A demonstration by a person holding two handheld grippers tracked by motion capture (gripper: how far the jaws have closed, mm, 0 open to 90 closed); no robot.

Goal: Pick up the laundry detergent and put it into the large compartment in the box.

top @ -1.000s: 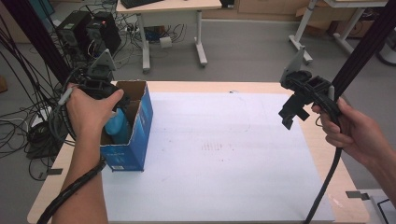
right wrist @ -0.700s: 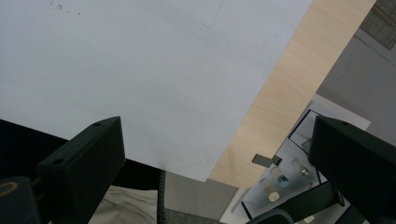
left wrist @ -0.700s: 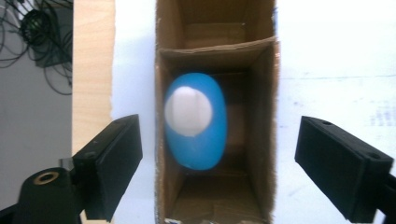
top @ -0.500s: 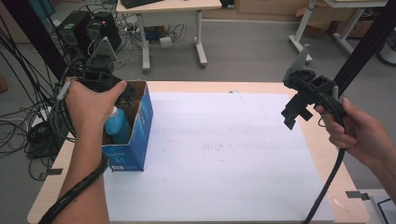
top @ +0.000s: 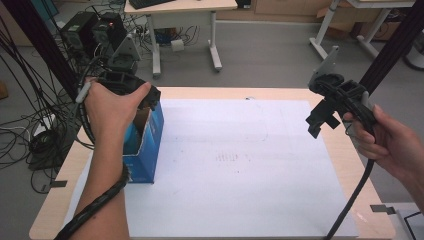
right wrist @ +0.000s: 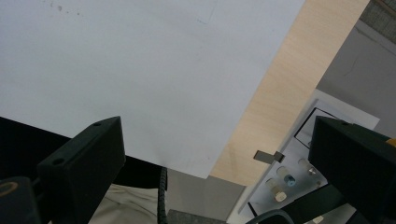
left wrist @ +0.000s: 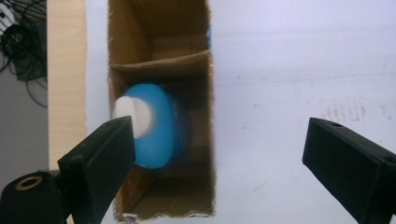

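Note:
A blue carton [top: 150, 150] with a brown inside stands open-topped on the left of the white sheet [top: 240, 165]. In it stands a blue bottle [left wrist: 156, 130] with a white cap; in the high view the bottle [top: 132, 137] is partly hidden behind the person's left hand. My left gripper [top: 147, 100] hovers just above the carton's mouth. Seen from its own camera, the left gripper [left wrist: 219, 128] has just been opening its jaws, which stand wide apart with nothing pressed between them. My right gripper [top: 320, 120] is held in the air over the sheet's right edge, and its own view shows the right gripper [right wrist: 217, 126] open and empty.
The wooden table [top: 300, 93] borders the sheet on all sides. Cables [top: 30, 145] and computer boxes lie on the floor at the left, and a desk [top: 180, 7] stands behind. Below the table's right edge lies a white board [right wrist: 299, 172] with small items.
The left hand has lifted up and slightly away from the carton, and its jaws have spread, leaving the bottle standing inside. The right hand has hardly moved.

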